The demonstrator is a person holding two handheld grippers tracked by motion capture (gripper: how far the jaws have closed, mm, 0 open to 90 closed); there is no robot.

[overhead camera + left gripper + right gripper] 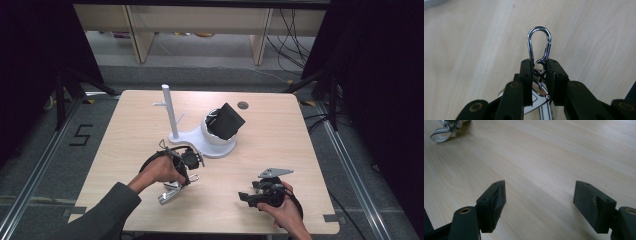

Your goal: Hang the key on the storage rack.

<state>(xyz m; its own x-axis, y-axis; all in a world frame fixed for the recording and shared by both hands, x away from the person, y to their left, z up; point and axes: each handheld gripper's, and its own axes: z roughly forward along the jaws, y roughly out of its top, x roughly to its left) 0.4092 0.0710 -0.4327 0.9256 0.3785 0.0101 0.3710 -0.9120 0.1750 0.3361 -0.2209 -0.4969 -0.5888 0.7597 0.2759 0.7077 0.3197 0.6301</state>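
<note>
Chrome carabiner (539,43) is pinched near its gate end by the left gripper (539,72), low over the pale wood table (280,135). It looks stiff, light and slippery, so I'd grab across the flat sides. The right gripper (539,200) is spread wide, holding nothing. White stand (172,117) farther back, dark curtains around

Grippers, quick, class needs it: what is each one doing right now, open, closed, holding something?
Left gripper: closed on the metal clip.
Right gripper: open, holding nothing, over the table.
</note>
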